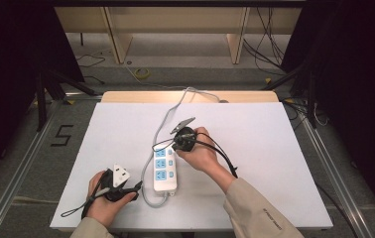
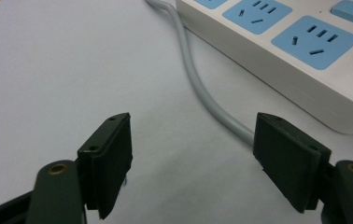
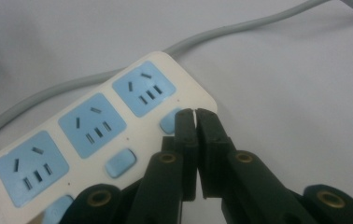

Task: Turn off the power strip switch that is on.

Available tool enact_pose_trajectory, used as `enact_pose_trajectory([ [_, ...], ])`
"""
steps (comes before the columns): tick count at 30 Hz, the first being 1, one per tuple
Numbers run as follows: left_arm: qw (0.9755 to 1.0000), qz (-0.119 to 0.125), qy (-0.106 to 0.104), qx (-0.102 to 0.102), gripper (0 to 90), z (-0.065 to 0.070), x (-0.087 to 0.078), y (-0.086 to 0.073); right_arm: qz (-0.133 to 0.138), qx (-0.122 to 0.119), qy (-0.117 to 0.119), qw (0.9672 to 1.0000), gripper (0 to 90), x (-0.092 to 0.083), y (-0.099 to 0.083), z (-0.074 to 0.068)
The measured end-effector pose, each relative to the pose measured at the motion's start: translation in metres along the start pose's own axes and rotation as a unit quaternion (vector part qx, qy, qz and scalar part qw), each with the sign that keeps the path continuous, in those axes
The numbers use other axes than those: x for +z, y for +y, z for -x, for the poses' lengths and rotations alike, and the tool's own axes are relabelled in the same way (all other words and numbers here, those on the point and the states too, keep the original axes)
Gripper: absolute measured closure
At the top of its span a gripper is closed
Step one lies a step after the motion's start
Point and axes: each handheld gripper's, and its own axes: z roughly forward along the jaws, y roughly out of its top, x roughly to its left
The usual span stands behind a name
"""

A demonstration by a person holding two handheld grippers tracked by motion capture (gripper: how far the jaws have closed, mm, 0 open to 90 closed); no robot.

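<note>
At the near edge of the counter (image 1: pixel 275 163), the left tongs (image 1: pixel 126 188) are held low in the person's left hand, their jaws spread wide with nothing between them. In the left gripper view, bare white surface lies between the two pads, and the grey cable (image 2: pixel 198 79) is seen curving past just beyond the right-hand jaw.

Just to the right of the left tongs, the power strip (image 1: pixel 165 171) lies flat on the counter. Its long axis runs near to far, away from the person, with three blue sockets in a row and a blue switch beside each. The cable leaves the near end, loops round the left side and trails off toward the far edge.

At the far end of the strip, the right tongs (image 3: pixel 195 116) are held with their jaws pressed together, gripping nothing. Their tips rest on or just above the endmost switch (image 3: pixel 169 122); actual contact cannot be told. The switch lies directly under the tips, so the coming move is judged to be a short downward press rather than any sideways travel. The right hand (image 1: pixel 203 153) is clearly the nearer one to that switch; the left tongs stand by the strip's opposite end.
</note>
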Motion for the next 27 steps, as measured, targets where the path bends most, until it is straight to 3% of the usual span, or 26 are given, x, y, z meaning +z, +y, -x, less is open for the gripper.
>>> enact_pose_trajectory([
  [11, 1.0, -0.003, -0.001, 0.002, 28.2, 0.0, 0.0, 0.0, 0.017, 0.024, -0.005, 0.9996, 80.5, -0.024, -0.026, 0.022],
  [20, 1.0, -0.004, 0.0, 0.001, 28.2, 0.001, 0.0, -0.001, 0.019, 0.038, -0.01, 0.999, 74.4, -0.043, -0.057, 0.035],
  [27, 1.0, -0.006, 0.0, 0.001, 28.2, 0.001, 0.0, -0.002, 0.039, 0.056, -0.01, 0.9976, 68.9, -0.062, -0.085, 0.041],
])
